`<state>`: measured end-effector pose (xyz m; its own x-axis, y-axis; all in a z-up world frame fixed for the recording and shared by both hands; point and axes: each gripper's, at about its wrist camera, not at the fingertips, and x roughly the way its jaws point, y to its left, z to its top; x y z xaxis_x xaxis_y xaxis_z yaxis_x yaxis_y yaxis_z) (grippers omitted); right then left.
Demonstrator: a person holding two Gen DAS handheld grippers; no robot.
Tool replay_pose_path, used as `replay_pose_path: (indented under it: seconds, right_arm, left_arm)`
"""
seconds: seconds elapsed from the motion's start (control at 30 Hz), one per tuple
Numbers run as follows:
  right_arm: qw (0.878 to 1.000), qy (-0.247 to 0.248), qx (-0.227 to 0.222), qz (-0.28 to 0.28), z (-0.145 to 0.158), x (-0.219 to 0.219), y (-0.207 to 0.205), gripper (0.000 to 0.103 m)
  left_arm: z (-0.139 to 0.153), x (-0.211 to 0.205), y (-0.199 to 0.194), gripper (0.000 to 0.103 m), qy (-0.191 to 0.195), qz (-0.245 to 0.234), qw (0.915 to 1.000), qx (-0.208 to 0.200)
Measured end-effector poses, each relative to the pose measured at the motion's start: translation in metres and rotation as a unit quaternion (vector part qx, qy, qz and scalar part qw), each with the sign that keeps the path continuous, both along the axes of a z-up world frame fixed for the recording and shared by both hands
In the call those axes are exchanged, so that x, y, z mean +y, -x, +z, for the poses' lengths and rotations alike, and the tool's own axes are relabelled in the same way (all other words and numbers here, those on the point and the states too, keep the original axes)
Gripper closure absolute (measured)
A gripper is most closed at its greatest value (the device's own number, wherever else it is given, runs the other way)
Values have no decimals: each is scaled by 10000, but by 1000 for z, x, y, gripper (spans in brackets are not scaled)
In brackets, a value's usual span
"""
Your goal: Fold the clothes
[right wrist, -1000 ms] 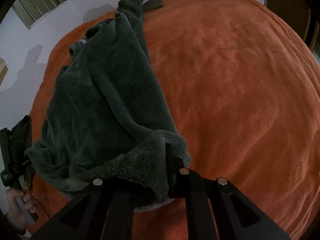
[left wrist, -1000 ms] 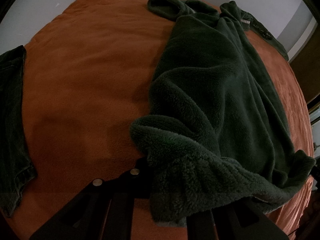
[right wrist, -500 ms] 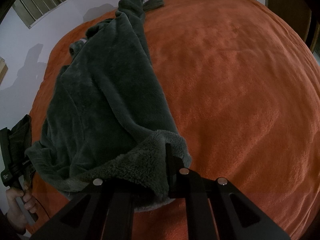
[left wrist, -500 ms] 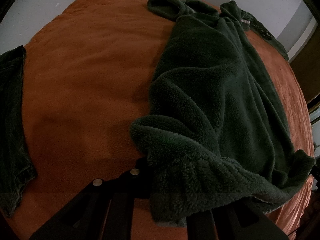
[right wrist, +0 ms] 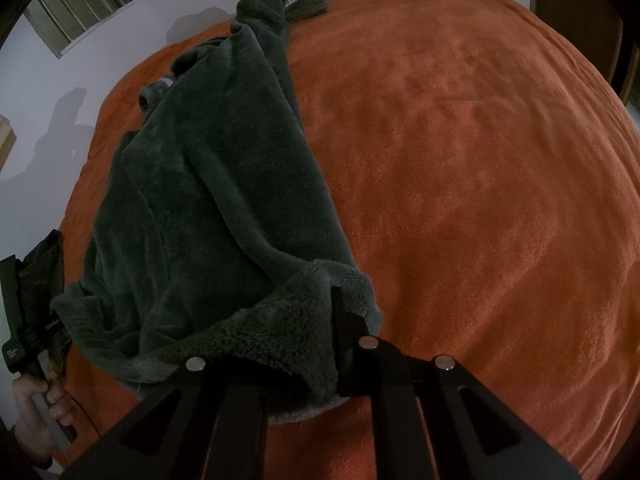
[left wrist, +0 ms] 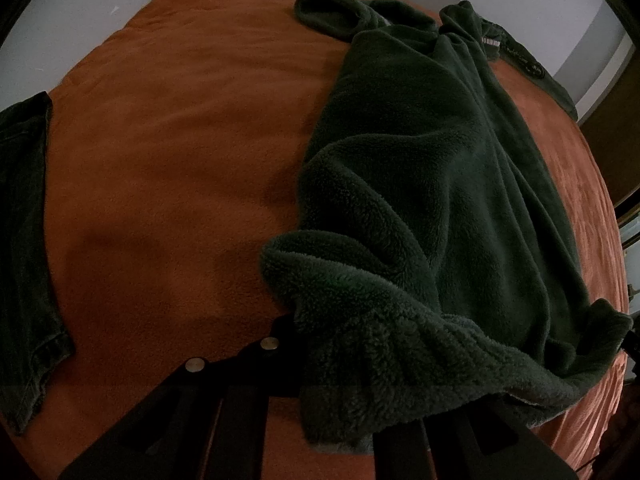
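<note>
Nothing has moved since a second ago: both my grippers hang where they were. Below them the orange blanket [right wrist: 480,168] covers the whole bed, and the dark green fleece jacket [left wrist: 420,168] lies lengthwise across it, hem toward me, lifted off the blanket. Dark jeans [left wrist: 20,220] lie at the far left edge. My left gripper [left wrist: 332,344] pinches one hem corner, my right gripper [right wrist: 320,332] the other, each with fingers pressed together on the fleece
</note>
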<state>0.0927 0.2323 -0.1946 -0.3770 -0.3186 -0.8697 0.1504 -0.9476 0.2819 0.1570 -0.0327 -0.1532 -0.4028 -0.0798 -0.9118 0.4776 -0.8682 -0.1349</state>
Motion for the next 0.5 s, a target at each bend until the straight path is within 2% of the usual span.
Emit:
replay_pose_path:
  seconds: [0.33,0.5]
  right_arm:
    - [10000,6,14,2,0,-1,2,96]
    - [9999,3,53,135,12,-9,19,96]
  left_arm:
    - [-1,-5,3,94,-64,40,10000,-26]
    - [10,-7,25,94,-67,57,10000,-18]
